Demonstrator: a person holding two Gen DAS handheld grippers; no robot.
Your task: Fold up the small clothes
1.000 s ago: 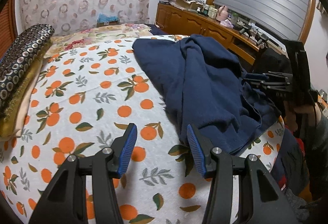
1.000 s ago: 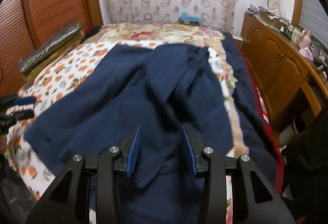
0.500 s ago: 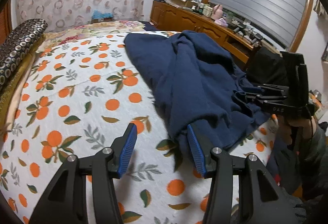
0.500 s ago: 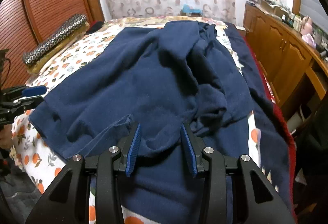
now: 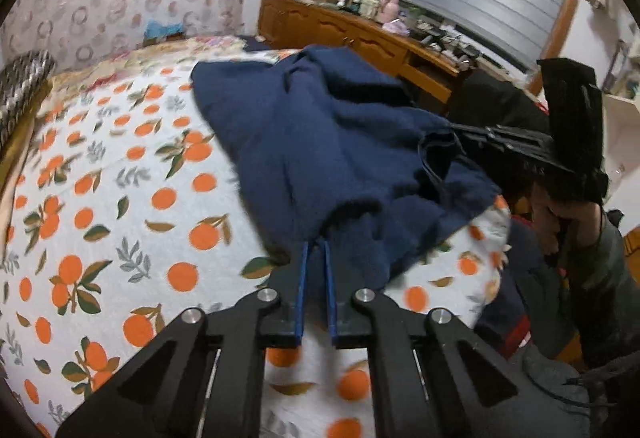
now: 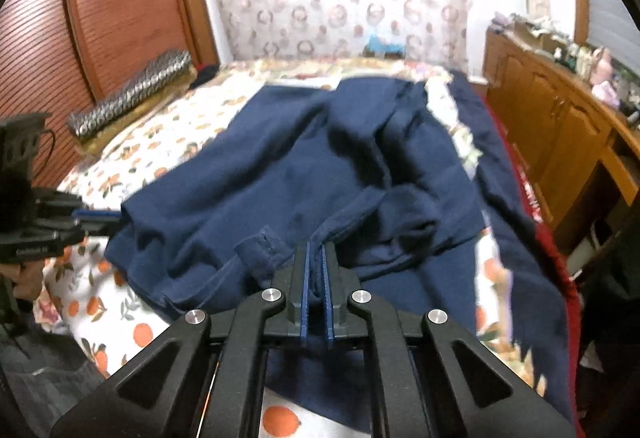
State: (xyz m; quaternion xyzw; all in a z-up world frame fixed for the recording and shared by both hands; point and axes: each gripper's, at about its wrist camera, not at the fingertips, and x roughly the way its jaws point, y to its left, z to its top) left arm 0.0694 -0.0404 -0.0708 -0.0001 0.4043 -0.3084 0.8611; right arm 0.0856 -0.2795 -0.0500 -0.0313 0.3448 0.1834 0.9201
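**Pinching navy garment at two points on the near edge**

Gripping with both tools now. My left gripper [image 5: 316, 244] has just closed, its blue pads [image 5: 303, 278] nearly together with a fold of the navy garment [image 5: 340, 141] caught between them at its near corner. My right gripper [image 6: 316, 246] has also just closed, pads pressed on a bunched hem fold of the same garment [image 6: 304, 173].

Garment: dark navy, soft fleecy-looking knit, heavily rumpled, not flat. A stitched hem or cuff band shows just left of the right gripper's tips. Ridges of cloth run from each pinch point toward the far side. Cannot tell which part is sleeve or body.

It lies across the bed on the orange-print sheet [image 5: 120, 205], toward the side nearest the wooden dresser [image 5: 360, 33]. In the left wrist view, my other tool reaches into the cloth from the right, a hand [image 5: 560, 213] beneath it. Motion blur in both views.
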